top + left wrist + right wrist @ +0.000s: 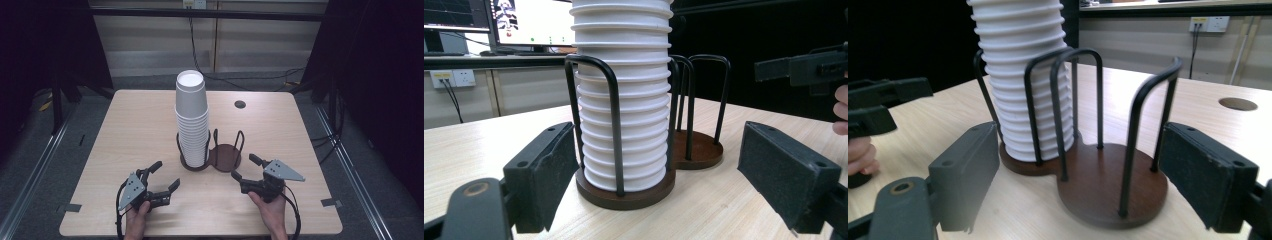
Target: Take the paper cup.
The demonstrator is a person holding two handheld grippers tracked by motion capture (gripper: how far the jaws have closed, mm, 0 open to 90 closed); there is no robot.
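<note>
Left gripper (pixel 166 176) fingers apart, nothing between them; right gripper (pixel 245 167) fingers apart too, nothing held. Both sit low over the table (pixel 125 130), angled inward at the holder (pixel 225 159). One holder, two round bays. One cup stack (pixel 191 120) upright in its left bay, right bay bare. Two hands grip from the near edge.

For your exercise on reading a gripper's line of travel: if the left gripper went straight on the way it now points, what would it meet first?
Most likely the stack of white cups in the holder's near compartment, probably touching a black wire upright first. The left gripper's jaws stand open and empty.
</note>
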